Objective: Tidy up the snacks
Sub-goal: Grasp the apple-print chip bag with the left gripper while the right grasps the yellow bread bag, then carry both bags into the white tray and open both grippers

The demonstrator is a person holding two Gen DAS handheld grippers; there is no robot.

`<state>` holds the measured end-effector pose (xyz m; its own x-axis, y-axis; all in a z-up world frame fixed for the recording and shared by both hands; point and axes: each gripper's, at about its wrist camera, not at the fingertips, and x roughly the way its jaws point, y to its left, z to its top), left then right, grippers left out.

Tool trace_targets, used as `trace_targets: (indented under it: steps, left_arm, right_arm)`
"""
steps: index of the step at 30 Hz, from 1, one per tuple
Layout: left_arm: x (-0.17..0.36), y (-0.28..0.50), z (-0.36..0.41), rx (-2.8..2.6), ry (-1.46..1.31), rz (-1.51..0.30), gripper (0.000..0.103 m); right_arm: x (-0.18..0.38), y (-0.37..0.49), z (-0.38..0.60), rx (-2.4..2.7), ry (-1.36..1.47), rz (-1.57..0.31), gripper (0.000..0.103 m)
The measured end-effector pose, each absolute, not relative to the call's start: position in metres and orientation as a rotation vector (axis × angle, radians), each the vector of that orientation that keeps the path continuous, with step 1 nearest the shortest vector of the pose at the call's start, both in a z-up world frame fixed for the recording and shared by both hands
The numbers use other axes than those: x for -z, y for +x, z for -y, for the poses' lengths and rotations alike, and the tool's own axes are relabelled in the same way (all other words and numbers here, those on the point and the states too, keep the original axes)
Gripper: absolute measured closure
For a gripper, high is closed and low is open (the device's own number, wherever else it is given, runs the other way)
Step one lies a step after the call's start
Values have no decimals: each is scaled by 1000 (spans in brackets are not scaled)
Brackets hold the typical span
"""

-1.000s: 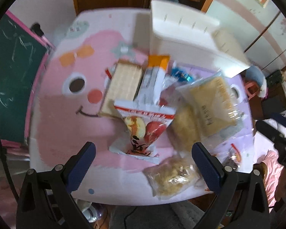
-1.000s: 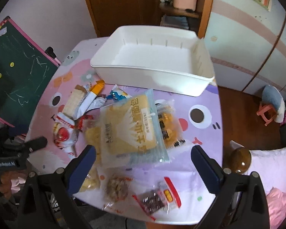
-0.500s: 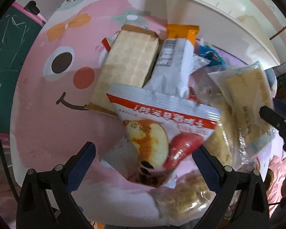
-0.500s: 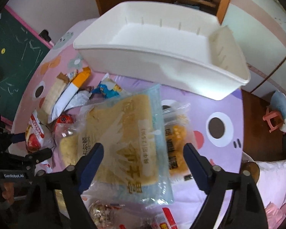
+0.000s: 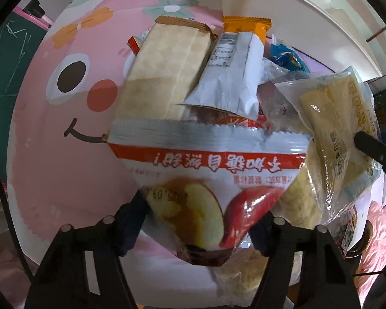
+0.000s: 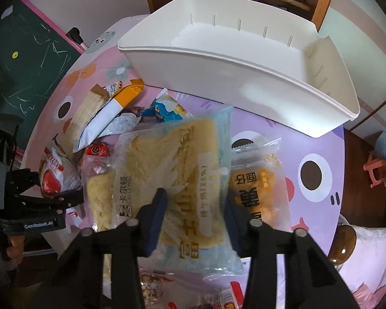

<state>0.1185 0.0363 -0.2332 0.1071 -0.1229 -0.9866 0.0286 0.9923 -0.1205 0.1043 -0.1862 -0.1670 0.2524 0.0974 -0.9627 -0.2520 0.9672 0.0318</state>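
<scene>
Now, starting on my left, the left gripper (image 5: 200,221) has just been closing, and its pads sit against both sides of the apple snack bag (image 5: 205,180), low on its body, so I read that as a grip. That bag is light and puffy; it will crumple and could slide out of a squeeze on its air-filled middle, so the flat sealed edge would be the safer hold. It lies on the pink table (image 5: 64,154), overlapping the cracker pack (image 5: 162,72) and the white and orange pouch (image 5: 231,69).

Further right, the right gripper (image 6: 195,219) has also just been closing, and it pinches the big bread bag (image 6: 175,170) across its width. Soft bread, slippery film: I judge it will sag and squash, so a gentle hold near the middle suits it. It rests on top of the pile, with the orange pastry pack (image 6: 257,188) just beside it.

Only the right wrist view shows the white bin (image 6: 244,59), empty, beyond the snacks; the left view catches just its wall. The left view alone gives the apple bag's print and seal.
</scene>
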Motion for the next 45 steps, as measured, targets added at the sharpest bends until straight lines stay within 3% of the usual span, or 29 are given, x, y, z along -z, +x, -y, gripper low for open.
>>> trace_targets:
  steps: [3, 5, 6, 10, 27, 45]
  left_arm:
    - [224, 114, -27, 109, -50, -1446, 43]
    - [218, 110, -21, 98, -16, -1422, 54]
    - [214, 105, -16, 93, -5, -1417, 55]
    - [194, 99, -8, 66, 28, -1366, 59]
    - [112, 72, -13, 55, 93, -1189, 61]
    - [14, 94, 22, 121, 182, -1011, 61]
  right_arm:
    - [164, 103, 188, -244, -130, -1290, 72]
    - [162, 102, 188, -244, -127, -1287, 77]
    - [160, 101, 189, -242, -126, -1284, 79]
    - [150, 97, 192, -234, -112, -1272, 99]
    - [93, 72, 198, -199, -81, -1168, 102]
    - [-18, 89, 204, -173, -109, -956, 102]
